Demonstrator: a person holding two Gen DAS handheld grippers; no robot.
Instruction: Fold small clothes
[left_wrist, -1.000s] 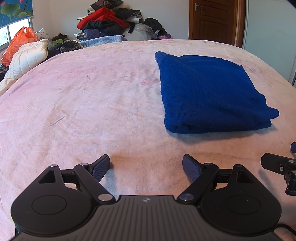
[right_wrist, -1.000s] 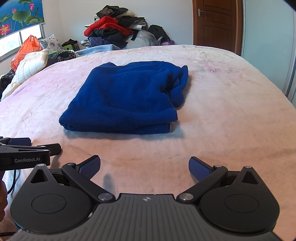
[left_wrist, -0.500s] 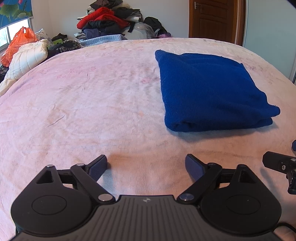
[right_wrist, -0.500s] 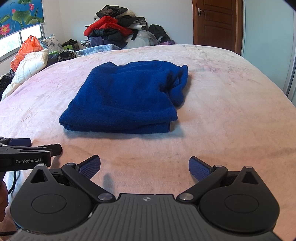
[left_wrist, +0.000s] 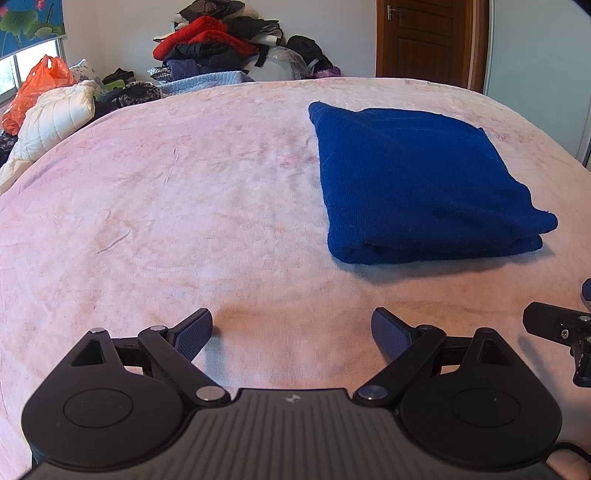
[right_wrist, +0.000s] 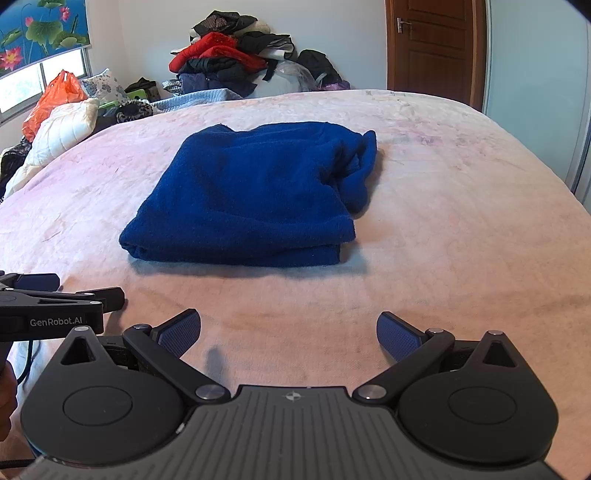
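We hold the left claw (left_wrist: 291, 328), its jaws just opened wider, and right claw (right_wrist: 289, 332) released and empty short of the folded blue garment (right_wrist: 251, 195) lying on the bed (right_wrist: 461, 229), seemingly finished.

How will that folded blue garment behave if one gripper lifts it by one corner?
The blue garment looks like soft knit, so it would probably droop. Its stacked layers would likely unfold. A loose bunched part at its right side may dangle.

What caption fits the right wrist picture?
Folded blue sweater resting on a pink bed, open right tool nearby.
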